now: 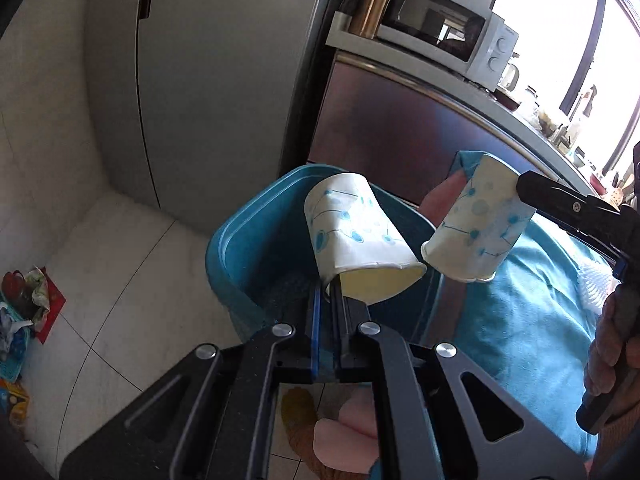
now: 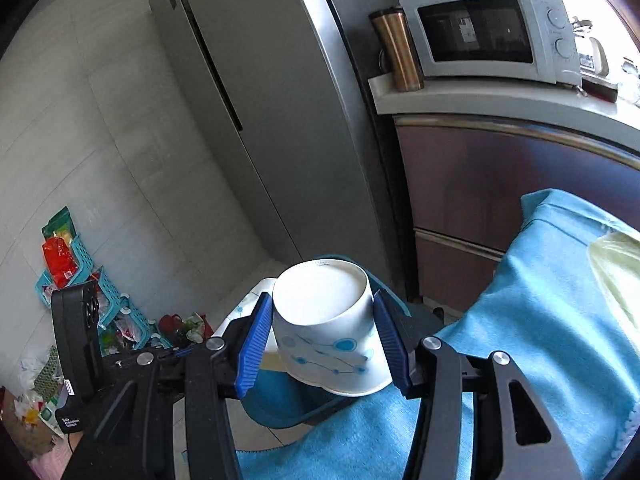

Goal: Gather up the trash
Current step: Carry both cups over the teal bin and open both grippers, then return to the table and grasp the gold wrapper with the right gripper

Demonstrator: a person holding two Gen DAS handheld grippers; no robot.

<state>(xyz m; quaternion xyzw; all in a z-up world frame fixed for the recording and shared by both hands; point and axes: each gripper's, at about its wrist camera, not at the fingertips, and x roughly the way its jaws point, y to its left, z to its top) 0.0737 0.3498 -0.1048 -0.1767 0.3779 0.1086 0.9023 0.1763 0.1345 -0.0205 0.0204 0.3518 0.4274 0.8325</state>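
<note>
Left gripper [image 1: 331, 294] pinches rim of tapered paper cup [image 1: 356, 236], tilted over teal plastic bin [image 1: 240, 256]. Right gripper [image 2: 324, 344], ribbed blue pads, clamps second paper cup [image 2: 328, 320], smooth white base visible.

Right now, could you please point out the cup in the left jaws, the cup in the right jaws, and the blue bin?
left cup [image 1: 352, 228]: left wrist view, patterned side.
right cup [image 2: 332, 344]: right wrist view, patterned side.
blue bin [image 1: 224, 248]: left wrist view, rim.
</note>
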